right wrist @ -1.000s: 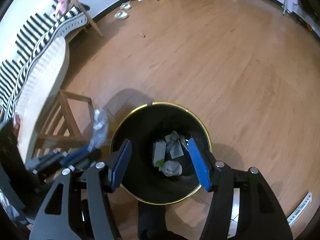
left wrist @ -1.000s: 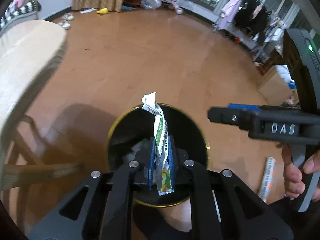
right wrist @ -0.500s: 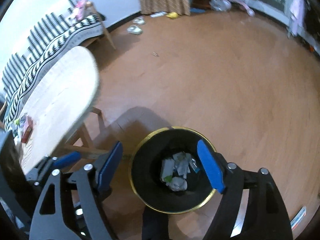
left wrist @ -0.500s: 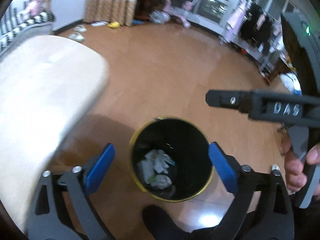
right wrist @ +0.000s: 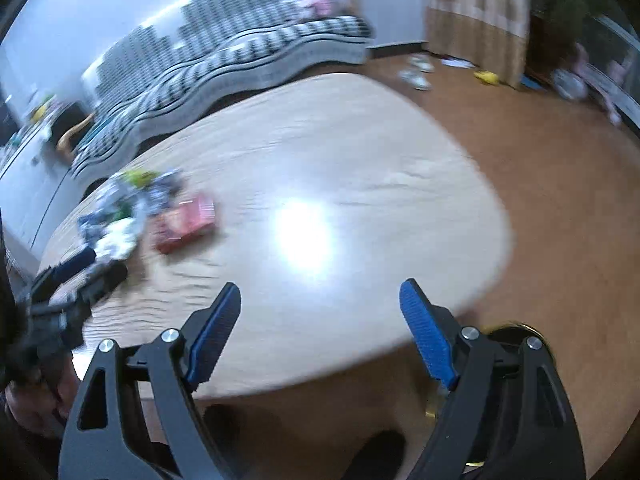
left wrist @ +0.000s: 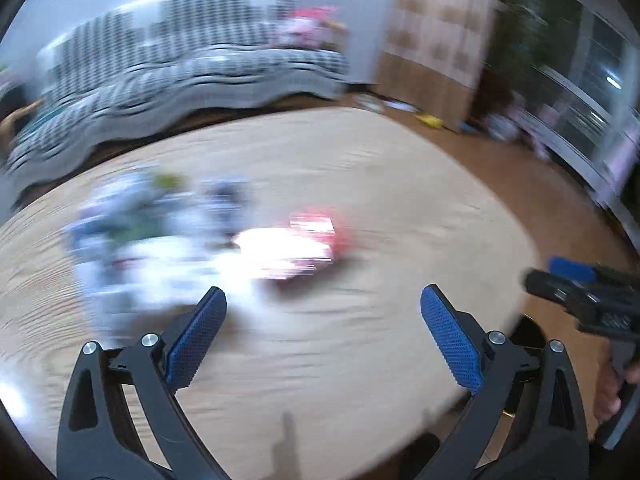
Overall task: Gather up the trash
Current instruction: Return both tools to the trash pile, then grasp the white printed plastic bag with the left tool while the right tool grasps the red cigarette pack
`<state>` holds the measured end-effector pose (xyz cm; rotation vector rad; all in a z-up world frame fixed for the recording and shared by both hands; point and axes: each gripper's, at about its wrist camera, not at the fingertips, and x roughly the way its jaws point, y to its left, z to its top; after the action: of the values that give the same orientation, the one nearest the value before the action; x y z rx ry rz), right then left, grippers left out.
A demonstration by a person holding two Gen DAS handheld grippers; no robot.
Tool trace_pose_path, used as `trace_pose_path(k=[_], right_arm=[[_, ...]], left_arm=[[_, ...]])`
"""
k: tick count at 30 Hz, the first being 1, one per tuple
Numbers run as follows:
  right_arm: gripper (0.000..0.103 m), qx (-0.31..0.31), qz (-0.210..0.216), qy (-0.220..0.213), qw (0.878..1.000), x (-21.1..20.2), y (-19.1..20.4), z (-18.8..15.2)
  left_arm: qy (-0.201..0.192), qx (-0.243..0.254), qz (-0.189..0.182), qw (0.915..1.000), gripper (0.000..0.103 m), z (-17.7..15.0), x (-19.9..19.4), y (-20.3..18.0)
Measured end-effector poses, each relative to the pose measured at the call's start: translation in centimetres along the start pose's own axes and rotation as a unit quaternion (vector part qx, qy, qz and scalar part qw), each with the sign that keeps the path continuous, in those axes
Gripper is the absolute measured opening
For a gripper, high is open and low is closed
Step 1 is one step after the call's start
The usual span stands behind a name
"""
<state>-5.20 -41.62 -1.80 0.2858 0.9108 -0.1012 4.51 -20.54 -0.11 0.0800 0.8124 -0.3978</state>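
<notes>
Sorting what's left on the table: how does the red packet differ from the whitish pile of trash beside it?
The red packet is one flat, boxy red item; the pile is many crumpled pieces, white, blue and green. The packet lies nearer the table's middle, the pile nearer its edge. Both rest on the table, ungripped.

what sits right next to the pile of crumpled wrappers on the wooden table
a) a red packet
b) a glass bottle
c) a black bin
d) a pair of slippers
a: a red packet lies flat on the wooden table just beside the pile of wrappers; the slippers are on the floor far behind it.
</notes>
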Motion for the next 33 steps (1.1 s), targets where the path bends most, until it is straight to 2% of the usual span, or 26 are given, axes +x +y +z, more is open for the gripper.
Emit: trace_pose_path(k=[1, 4, 6, 8, 13, 16, 17, 18, 19, 21, 28, 33], right_arm=[[0.079, -0.01, 0.007, 0.003, 1.0, 0.5, 1.5, 0.3], [0.079, -0.042, 0.03, 0.013, 0.999, 2.3, 6.8, 1.3], [0.079, -0.062, 0.041, 0.015, 0.997, 3.4, 9.9, 1.8], [0.079, -0.074, 0.05, 0.02, 0.996, 4.4, 11.9, 2.1], [0.079, -0.082, 0.056, 0.034, 0.994, 7.0, 14.7, 2.9], [0.079, -0.081, 0.053, 0.037, 0.995, 8.0, 15.0, 3.5], [0.079, -0.081, 0.05, 0.037, 0.995, 8.3, 15.0, 3.7], [0.079, -0.081, 0.047, 0.037, 0.995, 8.5, 14.7, 3.7], [0.079, -0.082, 0.043, 0.037, 0.995, 8.8, 14.6, 3.8], [0.079, -0.082, 0.036, 0.037, 0.995, 9.4, 14.4, 4.1], [0.086, -0.104, 0.019, 0.054, 0.993, 12.0, 14.8, 4.2], [0.086, -0.088, 0.041, 0.082, 0.992, 13.1, 14.5, 3.9]], left_arm=[[-0.003, -0.023, 0.03, 0.9993, 0.095, 0.0, -0.5, 3.3], [-0.002, -0.073, 0.078, 0.9943, 0.095, -0.3, -1.1, 10.0], [0.009, -0.111, 0.08, 0.9905, 0.095, -0.8, -0.8, 13.6], [0.019, -0.13, 0.071, 0.9888, 0.095, -1.1, 0.0, 15.1], [0.034, -0.12, 0.049, 0.991, 0.095, -0.8, 2.5, 15.4], [0.038, -0.116, 0.059, 0.9907, 0.093, -0.7, 4.1, 16.1], [0.037, -0.116, 0.059, 0.9909, 0.09, -1.0, 4.1, 16.5], [0.036, -0.117, 0.054, 0.991, 0.074, -1.3, 3.9, 16.9], [0.04, -0.117, 0.045, 0.9914, 0.064, -1.3, 3.9, 17.0], [0.036, -0.115, 0.041, 0.9918, 0.055, -1.1, 3.0, 17.0], [0.0, -0.119, 0.017, 0.9927, 0.052, -0.5, -1.6, 17.8], [-0.018, -0.144, -0.016, 0.9893, 0.052, -0.1, -3.7, 19.5]])
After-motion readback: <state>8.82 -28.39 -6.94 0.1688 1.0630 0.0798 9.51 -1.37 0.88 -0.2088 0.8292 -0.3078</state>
